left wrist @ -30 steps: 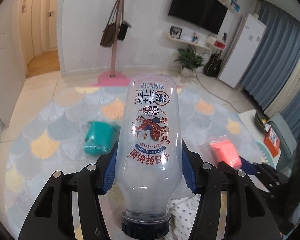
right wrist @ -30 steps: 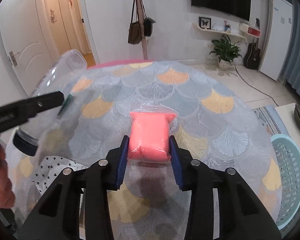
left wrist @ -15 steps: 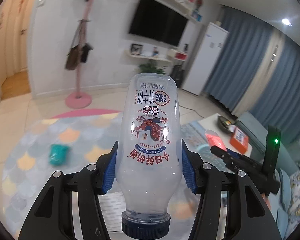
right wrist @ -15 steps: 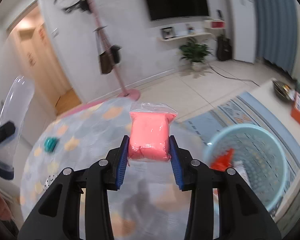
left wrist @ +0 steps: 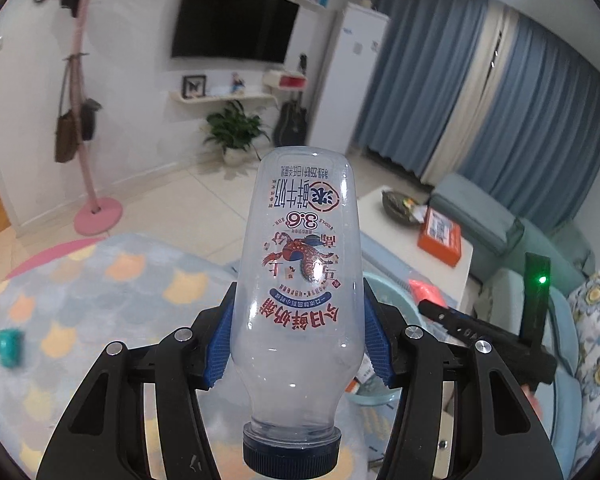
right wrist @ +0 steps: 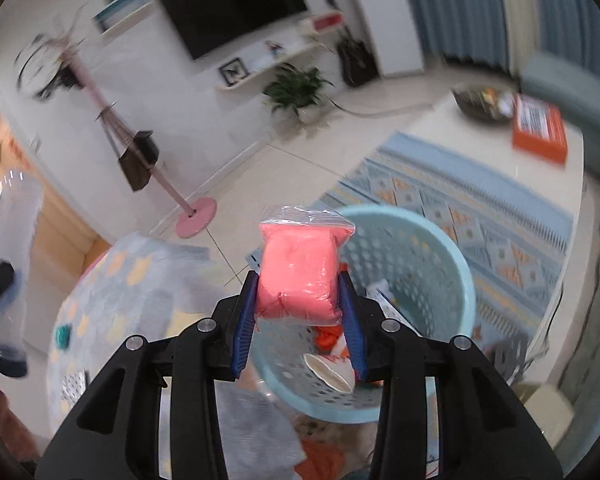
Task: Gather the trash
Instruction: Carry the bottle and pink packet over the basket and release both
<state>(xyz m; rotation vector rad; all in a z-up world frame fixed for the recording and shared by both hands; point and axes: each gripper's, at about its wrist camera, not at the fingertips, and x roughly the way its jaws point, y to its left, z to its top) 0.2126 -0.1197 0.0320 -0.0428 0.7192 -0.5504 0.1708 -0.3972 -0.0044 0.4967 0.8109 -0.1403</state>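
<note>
My left gripper is shut on an empty clear plastic bottle, held cap toward the camera, with red and blue print on it. My right gripper is shut on a sealed clear bag of pink stuff. The bag hangs over the near rim of a light blue perforated basket that holds a paper cup and orange scraps. The bottle shows blurred at the left edge of the right wrist view. The right gripper and the pink bag appear at the right of the left wrist view.
A small teal object lies on the scale-patterned cloth at the left. A white low table carries an orange box and a dark bowl. A pink coat stand, a patterned rug and a sofa surround the area.
Both grippers have swung right, away from the patterned cloth and toward the basket, each keeping its load. The basket has come under the pink bag; the teal object has slid to the left edge.
</note>
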